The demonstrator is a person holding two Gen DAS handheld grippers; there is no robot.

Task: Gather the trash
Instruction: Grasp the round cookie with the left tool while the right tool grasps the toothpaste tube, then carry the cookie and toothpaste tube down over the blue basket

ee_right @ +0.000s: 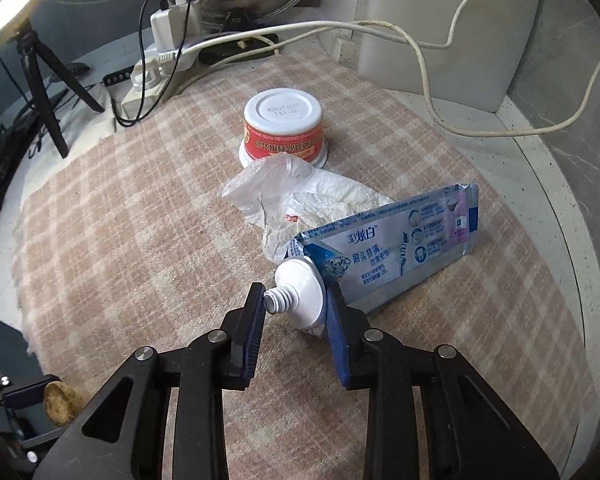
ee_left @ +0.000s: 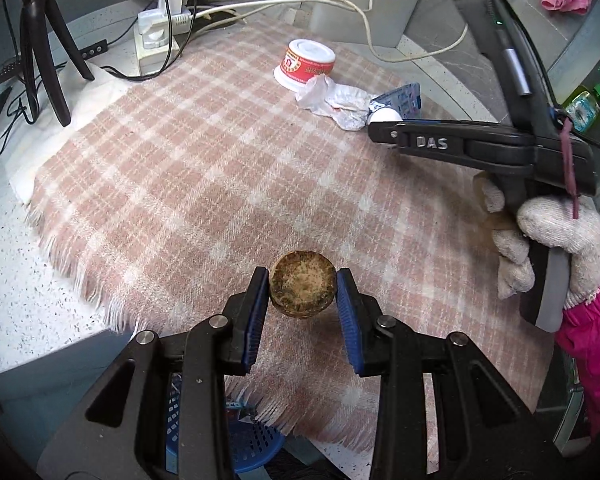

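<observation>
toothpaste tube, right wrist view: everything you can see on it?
Toothpaste tube: flattened blue-silver laminate with Chinese print, crimped end pointing away to the right, white shoulder and threaded nozzle, no cap. It lies on the plaid cloth, partly over a crumpled plastic wrapper. The right gripper brackets its neck: one pad at the nozzle tip, the other at the shoulder.
</observation>
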